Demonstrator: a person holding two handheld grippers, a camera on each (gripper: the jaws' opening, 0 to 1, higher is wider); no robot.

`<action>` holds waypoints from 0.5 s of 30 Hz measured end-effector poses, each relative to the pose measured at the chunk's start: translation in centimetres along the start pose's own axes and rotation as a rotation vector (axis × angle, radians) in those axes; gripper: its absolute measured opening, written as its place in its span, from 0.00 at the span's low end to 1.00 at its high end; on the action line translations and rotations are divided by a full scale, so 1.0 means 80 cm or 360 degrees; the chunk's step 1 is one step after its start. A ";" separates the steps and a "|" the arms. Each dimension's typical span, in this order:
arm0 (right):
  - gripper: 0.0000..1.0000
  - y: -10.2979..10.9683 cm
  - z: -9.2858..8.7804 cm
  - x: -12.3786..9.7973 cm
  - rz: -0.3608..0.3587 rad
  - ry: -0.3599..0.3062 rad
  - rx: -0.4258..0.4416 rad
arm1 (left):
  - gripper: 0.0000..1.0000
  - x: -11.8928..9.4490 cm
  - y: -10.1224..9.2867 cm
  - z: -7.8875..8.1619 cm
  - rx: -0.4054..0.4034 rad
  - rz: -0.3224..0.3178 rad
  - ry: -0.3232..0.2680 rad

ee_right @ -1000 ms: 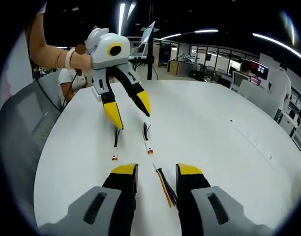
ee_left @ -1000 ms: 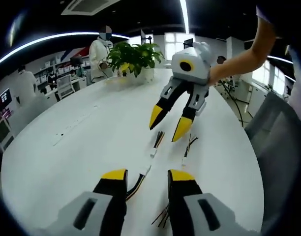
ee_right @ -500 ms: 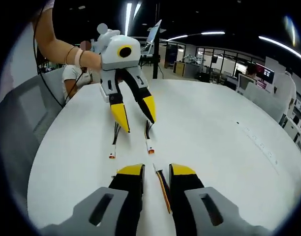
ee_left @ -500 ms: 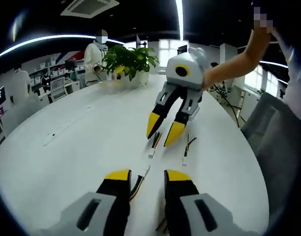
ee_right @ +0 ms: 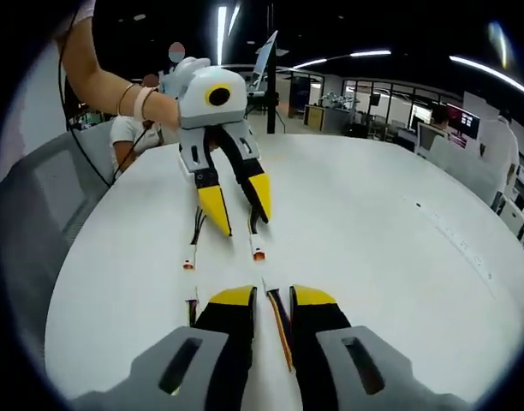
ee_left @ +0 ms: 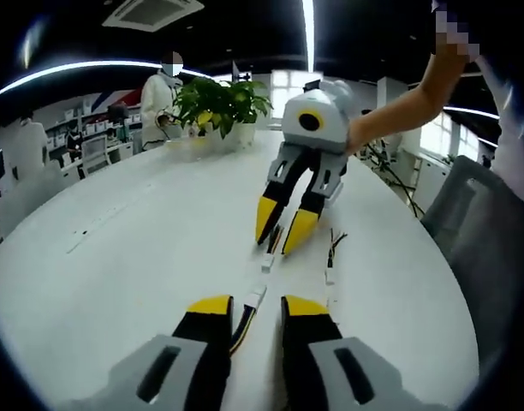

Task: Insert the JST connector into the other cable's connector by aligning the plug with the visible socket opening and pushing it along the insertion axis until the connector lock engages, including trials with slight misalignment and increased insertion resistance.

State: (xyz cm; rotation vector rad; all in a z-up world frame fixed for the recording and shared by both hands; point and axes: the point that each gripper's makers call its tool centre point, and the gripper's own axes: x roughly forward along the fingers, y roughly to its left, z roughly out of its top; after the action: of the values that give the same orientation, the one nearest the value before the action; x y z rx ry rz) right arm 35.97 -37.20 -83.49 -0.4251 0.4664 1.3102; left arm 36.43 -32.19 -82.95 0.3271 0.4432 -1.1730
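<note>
- Cables lie on a round white table (ee_left: 116,257), and you hold a two-jaw gripper in each hand, facing each other across them.
- In the left gripper view, your left gripper (ee_left: 251,306) sits low over the table with its yellow-tipped jaws set narrow. A multicoloured cable (ee_left: 242,318) runs between them, ending in a small white connector (ee_left: 256,296) just past the tips. Whether the jaws already pinch the wires, you cannot tell from here.
- In the same view, your right gripper (ee_left: 280,233) reaches down from the far side, jaws narrow, tips astride a second cable whose white connector (ee_left: 268,262) lies just below them.
- A third short cable with a white connector (ee_left: 330,276) lies off to the side, near but apart from the other two.
- In the right gripper view, your right gripper's (ee_right: 272,296) jaws bracket the wires of a striped cable (ee_right: 280,330); contact is unclear.
- Across from it, your left gripper (ee_right: 239,209) points down between two cables with orange-tipped connectors (ee_right: 259,254).
- The two facing connectors lie near each other, roughly in line, but not touching.
- Judged step: securing each cable behind its connector, before any mating.
- The next move likely calls for a firm grip on both, lifting slightly, squaring plug to socket opening, then pushing straight along the axis.
- A potted plant (ee_left: 219,103) stands at the table's far edge, and a person in white (ee_left: 159,94) is behind it.
</note>
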 end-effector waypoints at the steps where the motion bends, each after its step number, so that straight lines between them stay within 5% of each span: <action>1: 0.13 -0.001 -0.001 0.000 0.0000 0.0004 -0.0001 | 0.16 0.001 0.000 -0.001 0.0003 -0.0002 0.0003; 15: 0.11 0.000 -0.004 0.006 0.0036 0.0038 -0.0011 | 0.14 0.012 0.001 -0.004 -0.0030 -0.0034 -0.0025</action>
State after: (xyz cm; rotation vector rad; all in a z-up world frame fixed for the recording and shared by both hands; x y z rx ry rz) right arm 36.00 -36.94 -84.01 -0.4428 0.4883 1.3304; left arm 36.76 -32.78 -83.70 0.2973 0.4449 -1.1911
